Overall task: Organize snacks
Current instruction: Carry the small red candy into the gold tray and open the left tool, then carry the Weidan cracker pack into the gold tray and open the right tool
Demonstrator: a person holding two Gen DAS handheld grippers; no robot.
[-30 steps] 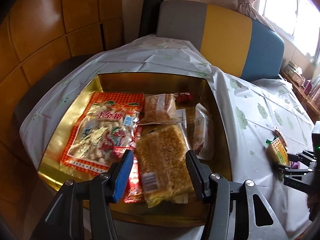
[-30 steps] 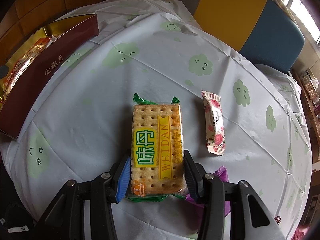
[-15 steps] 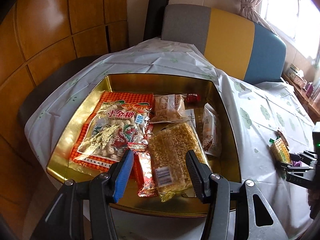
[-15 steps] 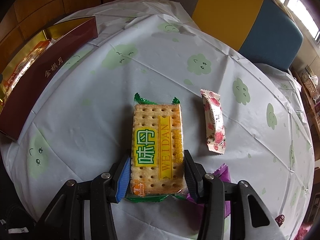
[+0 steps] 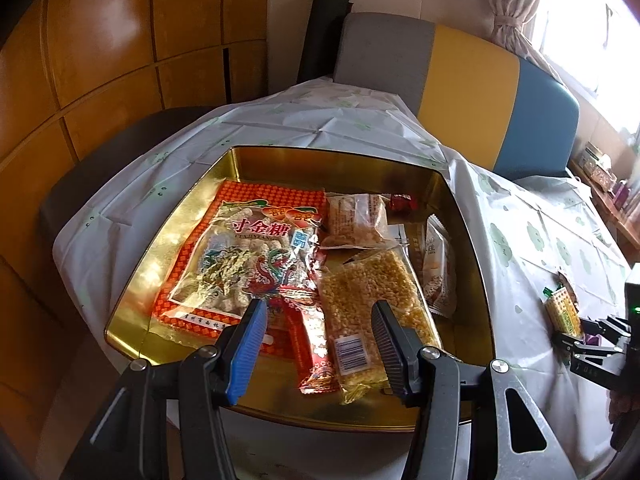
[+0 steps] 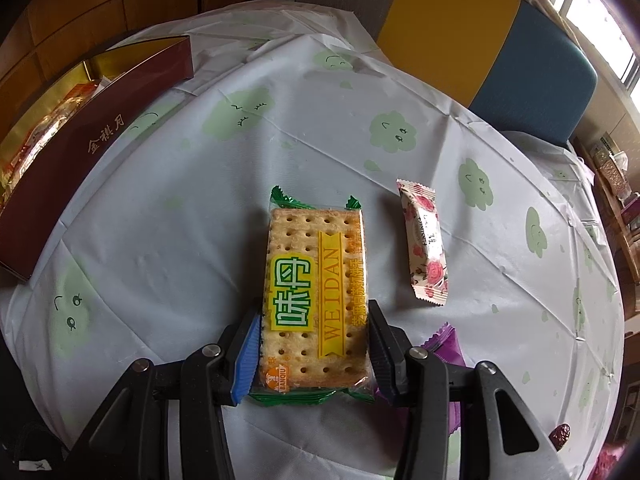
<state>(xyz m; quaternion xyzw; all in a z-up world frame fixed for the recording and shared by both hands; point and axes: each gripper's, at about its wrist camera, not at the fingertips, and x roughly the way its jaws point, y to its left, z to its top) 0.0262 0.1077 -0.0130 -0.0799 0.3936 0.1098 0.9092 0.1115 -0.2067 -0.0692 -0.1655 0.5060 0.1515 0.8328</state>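
Observation:
A gold tin (image 5: 184, 216) holds several snack packs: a big orange bag (image 5: 248, 256), a yellow puffed-rice bar (image 5: 372, 304), a red strip pack (image 5: 312, 344). My left gripper (image 5: 316, 344) is open and empty above the tin's near edge. My right gripper (image 6: 312, 344) is shut on a Weidan cracker pack (image 6: 316, 288) with green ends, at the tablecloth. That pack and gripper also show in the left wrist view (image 5: 564, 316). The tin's maroon side (image 6: 80, 148) is at far left in the right wrist view.
A rose-print candy (image 6: 424, 244) lies right of the cracker pack, and a purple wrapper (image 6: 448, 344) sits by the right finger. A dark red sweet (image 6: 560, 434) lies near the table's right edge. A grey, yellow and blue chair back (image 5: 460, 92) stands behind the table.
My left gripper has drawn back and risen from the tin, so more of the tin shows. My right gripper stays shut on the cracker pack, almost still.

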